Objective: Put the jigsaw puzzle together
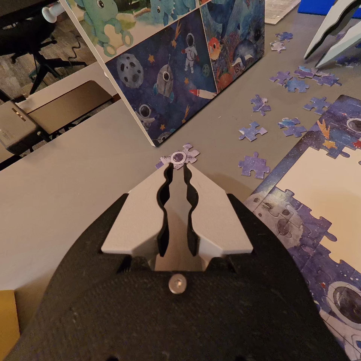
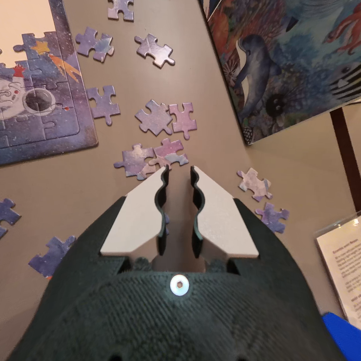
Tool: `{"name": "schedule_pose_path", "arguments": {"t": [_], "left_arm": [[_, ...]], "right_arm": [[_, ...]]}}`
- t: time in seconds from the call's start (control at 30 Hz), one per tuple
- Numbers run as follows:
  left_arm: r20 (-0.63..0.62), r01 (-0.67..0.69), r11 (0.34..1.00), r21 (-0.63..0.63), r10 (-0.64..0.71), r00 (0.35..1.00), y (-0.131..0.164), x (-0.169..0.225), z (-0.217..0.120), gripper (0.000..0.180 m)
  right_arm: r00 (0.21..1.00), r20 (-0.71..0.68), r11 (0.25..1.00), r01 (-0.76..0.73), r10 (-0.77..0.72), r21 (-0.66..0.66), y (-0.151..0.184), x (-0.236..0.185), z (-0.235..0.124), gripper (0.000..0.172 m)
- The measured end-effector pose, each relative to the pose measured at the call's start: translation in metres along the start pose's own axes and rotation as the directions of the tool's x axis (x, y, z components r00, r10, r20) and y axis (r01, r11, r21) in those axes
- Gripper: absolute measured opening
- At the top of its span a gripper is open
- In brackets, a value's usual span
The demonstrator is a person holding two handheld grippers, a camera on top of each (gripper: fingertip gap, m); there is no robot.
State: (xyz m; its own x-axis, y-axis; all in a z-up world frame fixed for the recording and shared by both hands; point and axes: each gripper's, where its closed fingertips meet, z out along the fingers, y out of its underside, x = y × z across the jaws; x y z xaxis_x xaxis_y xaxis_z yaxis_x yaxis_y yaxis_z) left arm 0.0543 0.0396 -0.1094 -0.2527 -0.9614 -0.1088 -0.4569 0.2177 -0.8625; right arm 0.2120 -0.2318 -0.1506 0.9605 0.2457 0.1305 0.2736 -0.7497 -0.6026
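**Left gripper (image 1: 178,166).** Clenched on a pale porthole piece (image 1: 178,156). The fingertips (image 1: 171,167) pinch the tab on its near edge, and the rest of the piece projects straight ahead of the tips. Its long axis runs crosswise to the fingers, left to right. It sits over the middle of the table (image 1: 97,166), just short of the near corner of the upright picture box (image 1: 175,78). A small purple scrap (image 1: 158,165) shows under the left finger; what it belongs to cannot be told.

**Between the grippers.** Loose purple pieces lie flat on the table to the right of the held piece, the nearest (image 1: 254,166) just beside the long edge of the puzzle board (image 1: 289,156). The board is filled along its border and bare in the middle. It lies to the right of the left gripper, which is the nearer of the two to its near edge.

**Right gripper (image 2: 179,168).** Released; the jaws stand apart with only bare table between them. Its left fingertip (image 2: 166,170) is at the near edge of a joined pair of pieces (image 2: 140,160), which lies ahead and to the left; contact cannot be confirmed. A pale piece (image 2: 254,185) lies apart on its right. The board corner (image 2: 86,140) is well to its left and the box (image 2: 293,78) ahead on its right. This gripper is over the far side of the table, well apart from the held piece.
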Motion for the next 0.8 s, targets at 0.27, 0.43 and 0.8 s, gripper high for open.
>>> {"name": "schedule_pose_path", "arguments": {"t": [0.27,0.43,0.8], "left_arm": [[0.002,0.002,1.000,0.000,-0.002,1.000,0.000,-0.001,0.000,0.009],[0.003,0.001,1.000,-0.001,-0.001,1.000,0.000,-0.001,0.000,0.009],[0.003,0.000,1.000,-0.001,0.000,1.000,0.000,-0.001,0.000,0.009]], "right_arm": [[0.999,0.044,1.000,0.015,-0.014,-0.023,0.000,-0.010,0.004,0.019],[0.997,0.071,1.000,0.013,-0.011,-0.027,0.000,-0.016,0.004,0.019],[0.999,0.039,1.000,0.030,-0.030,-0.007,-0.011,-0.015,0.006,0.020]]}}
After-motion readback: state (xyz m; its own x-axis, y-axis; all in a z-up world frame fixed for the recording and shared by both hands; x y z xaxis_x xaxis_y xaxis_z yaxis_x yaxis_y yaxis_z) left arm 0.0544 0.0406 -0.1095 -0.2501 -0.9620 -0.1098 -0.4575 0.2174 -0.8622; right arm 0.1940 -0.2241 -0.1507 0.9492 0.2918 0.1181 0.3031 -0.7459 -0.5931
